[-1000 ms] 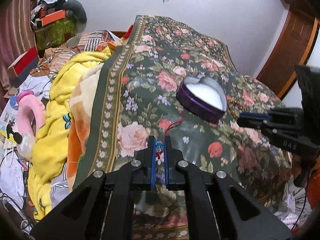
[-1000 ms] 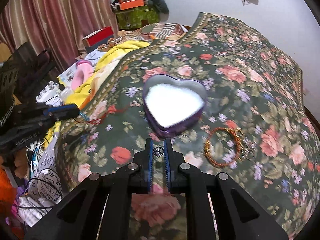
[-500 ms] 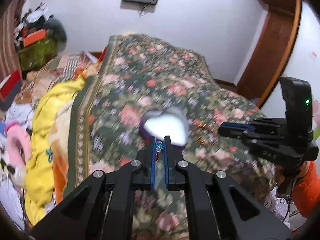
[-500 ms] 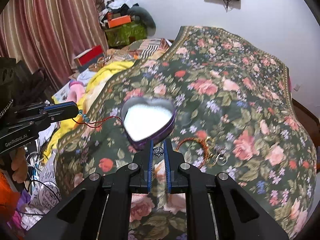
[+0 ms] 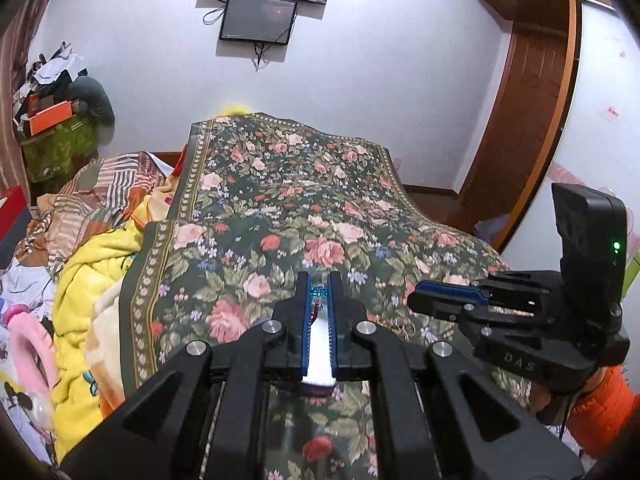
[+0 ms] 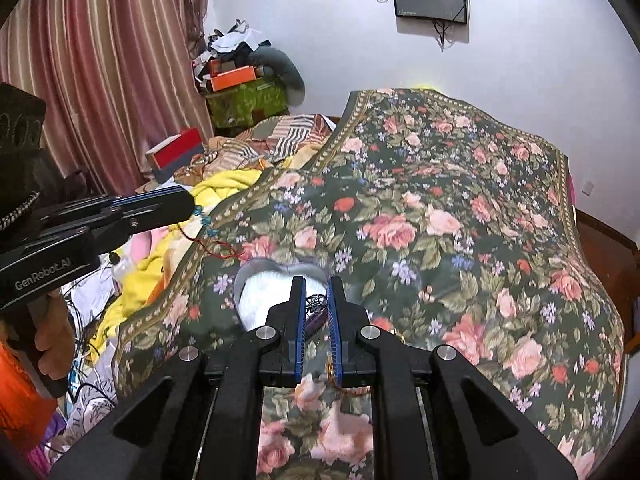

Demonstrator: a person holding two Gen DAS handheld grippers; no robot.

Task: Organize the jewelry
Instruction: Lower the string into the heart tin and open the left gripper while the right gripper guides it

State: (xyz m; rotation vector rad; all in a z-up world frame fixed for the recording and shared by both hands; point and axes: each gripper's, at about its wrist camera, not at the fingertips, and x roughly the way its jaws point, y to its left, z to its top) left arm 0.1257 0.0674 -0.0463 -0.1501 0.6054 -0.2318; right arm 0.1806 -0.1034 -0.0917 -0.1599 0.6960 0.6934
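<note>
dangling from left hand-held gripper (image 5: 319, 291) | beaded red cord (image 6: 208, 236) | above heart box (image 6: 260, 296)

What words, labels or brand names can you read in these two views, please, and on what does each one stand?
"GenRobot.AI": white letters on the side of the left gripper body, right wrist view.
"DAS": embossed on the right gripper body, left wrist view.
Red mark on the white door: too small to read.
Wall screen: no legible text.

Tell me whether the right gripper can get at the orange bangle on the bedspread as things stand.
Probably not yet. The right gripper is shut on a small silver piece, so its jaws are taken. The orange bangle lies on the floral bedspread, partly hidden beneath that gripper, with nothing on top of it.
</note>
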